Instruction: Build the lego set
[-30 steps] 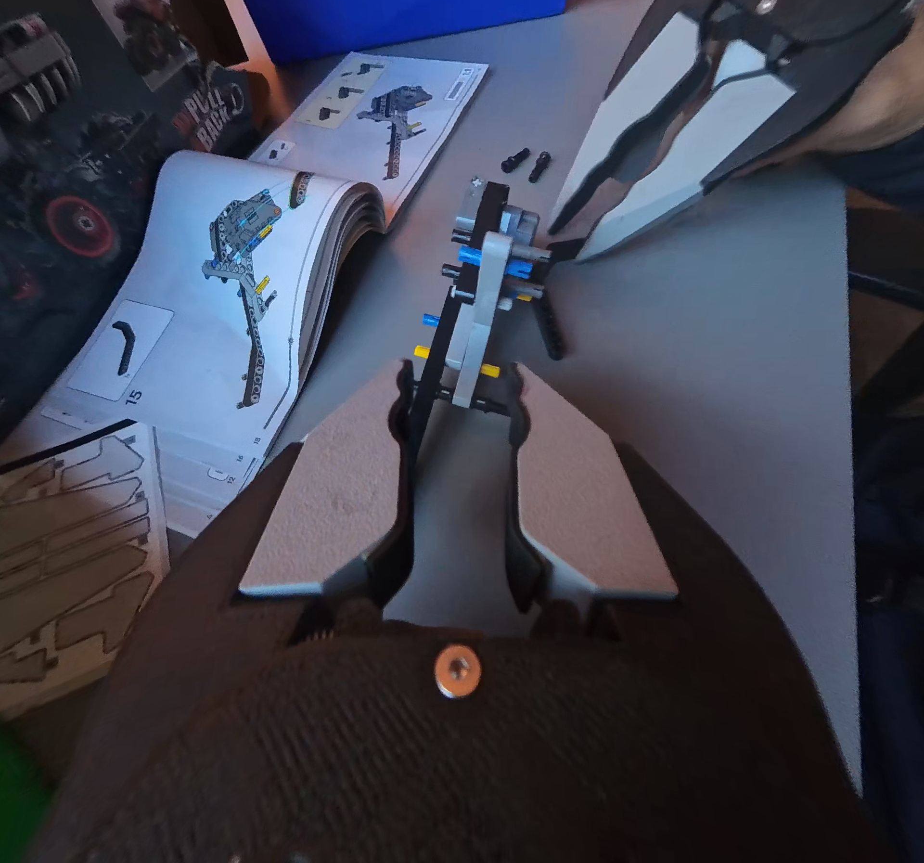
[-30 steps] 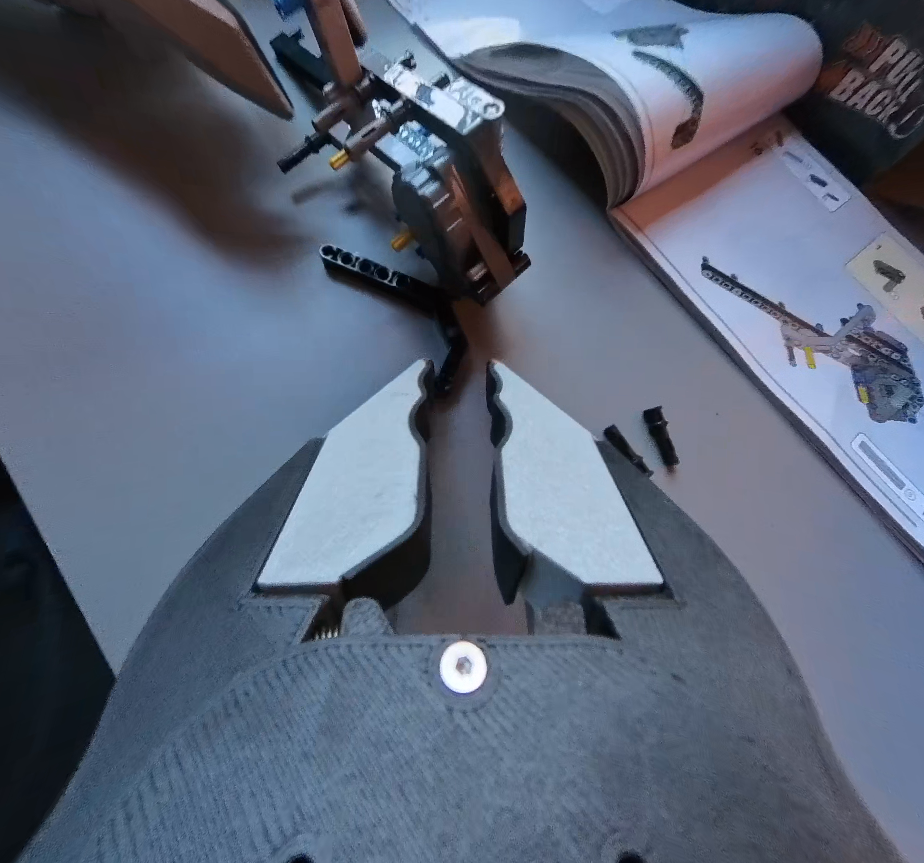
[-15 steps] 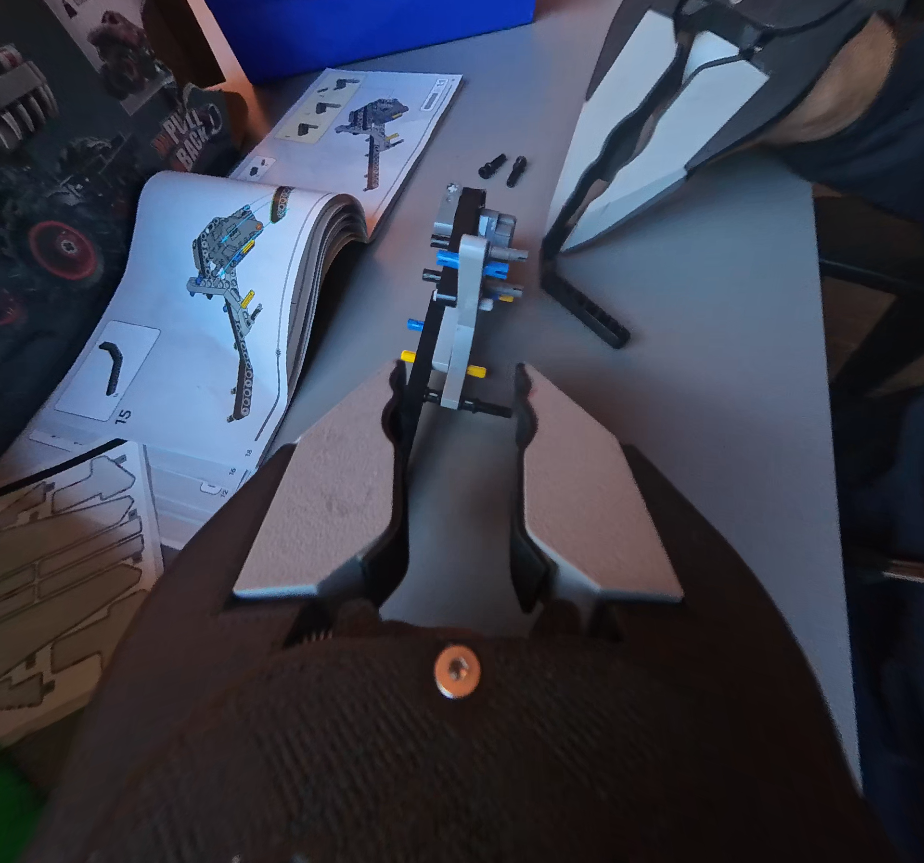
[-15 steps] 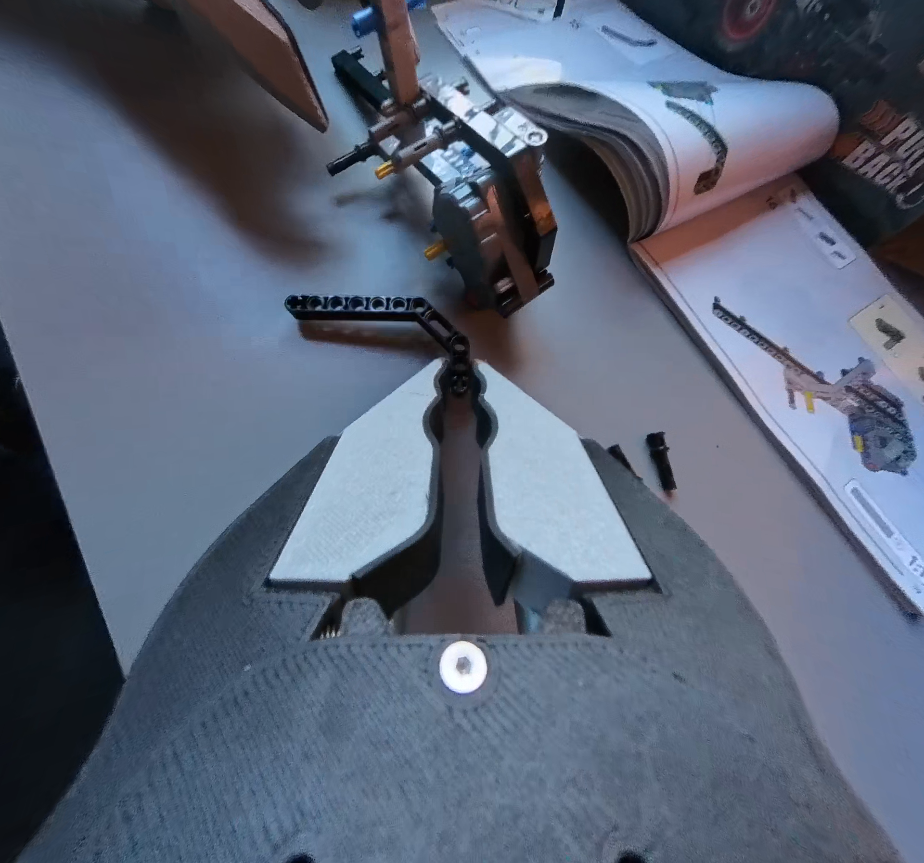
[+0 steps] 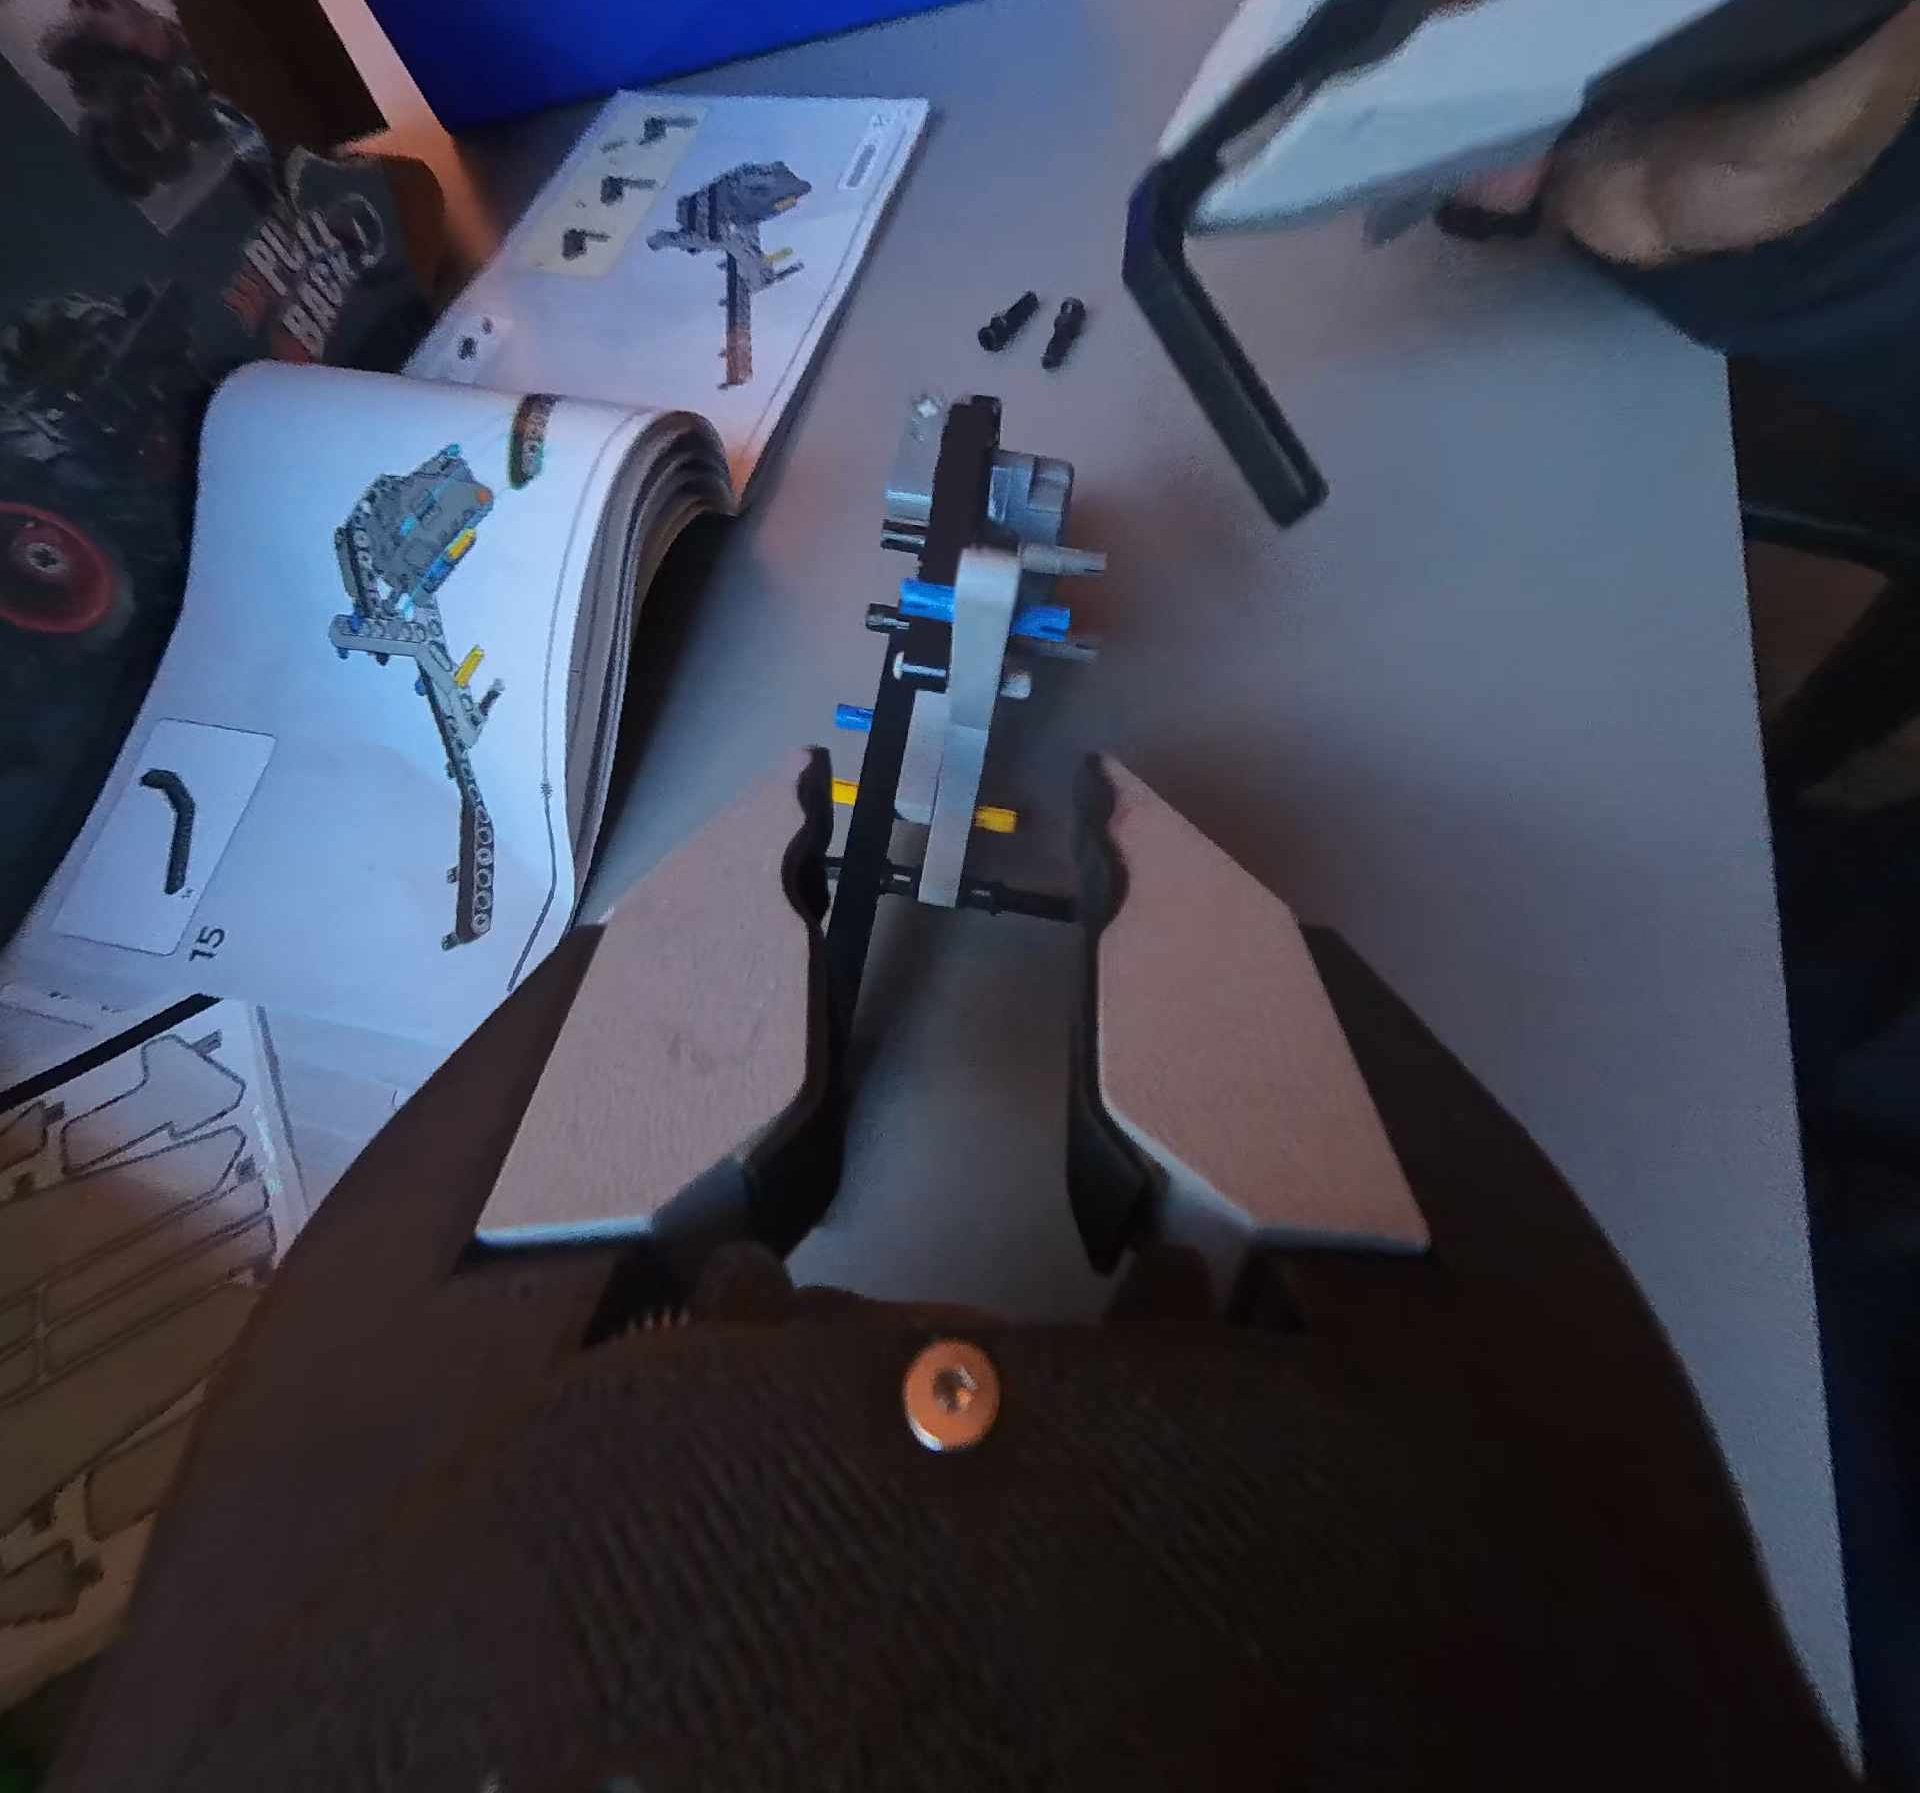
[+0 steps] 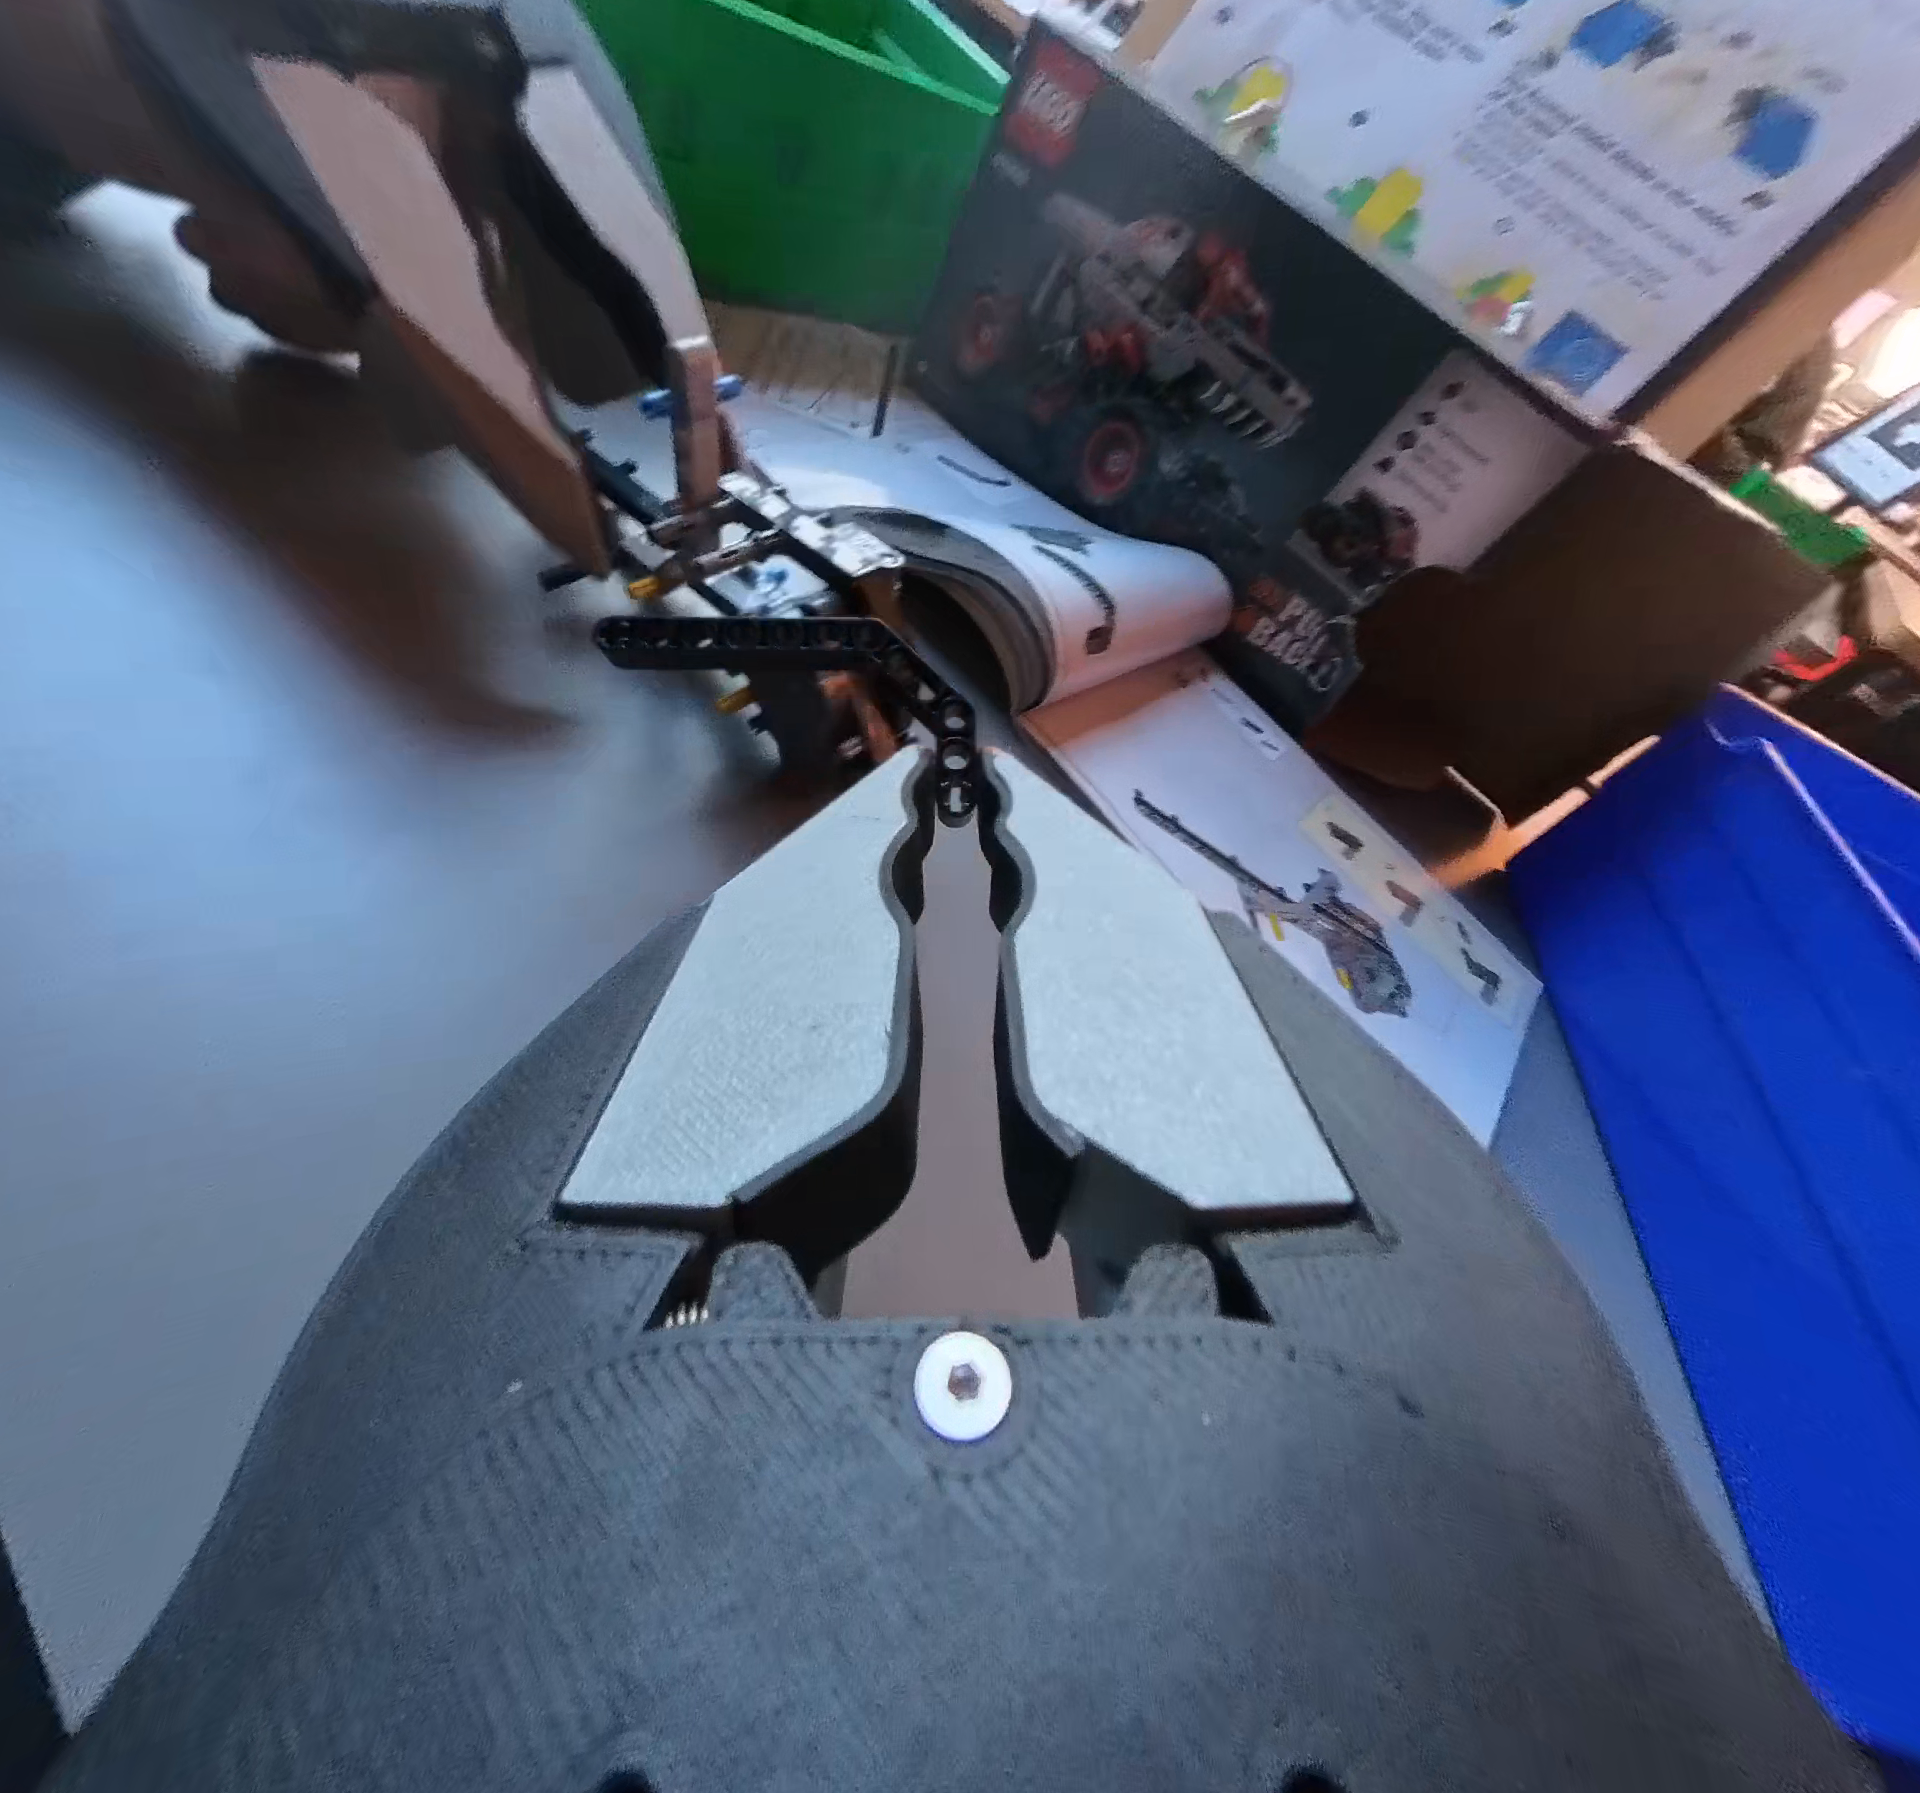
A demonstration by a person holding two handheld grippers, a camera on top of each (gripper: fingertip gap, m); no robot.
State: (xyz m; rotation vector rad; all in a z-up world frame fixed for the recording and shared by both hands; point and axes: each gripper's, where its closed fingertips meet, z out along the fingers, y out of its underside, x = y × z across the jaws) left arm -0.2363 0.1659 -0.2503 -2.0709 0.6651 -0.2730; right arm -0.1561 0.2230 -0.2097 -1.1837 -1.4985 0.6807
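A partly built lego assembly [image 5: 961,663], black and grey beams with blue and yellow pins, stands on edge on the grey table [image 5: 1403,912]. My left gripper [image 5: 951,870] is shut on its near end, fingers against the black beam and a black axle. The assembly also shows in the right wrist view [image 6: 748,538], with the left gripper [image 6: 644,496] above it. My right gripper [image 6: 956,787] is shut on one end of a black bent beam [image 6: 748,642] and holds it in the air beside the assembly. In the left wrist view, the right gripper [image 5: 1174,185] and the hanging beam [image 5: 1226,393] are blurred.
Two loose black pins [image 5: 1034,325] lie beyond the assembly. An open instruction booklet [image 5: 364,652] and a sticker sheet [image 5: 125,1172] lie at left. The set's box [image 6: 1195,309], a green bin [image 6: 790,112] and a blue bin [image 6: 1714,1016] stand around the table edge. Some 11 centimeters of space lies between my two pairs of fingers.
The right gripper closed on the end of the black bent beam, which lay by the assembly, and lifted it off the table. The left gripper kept its hold on the assembly.
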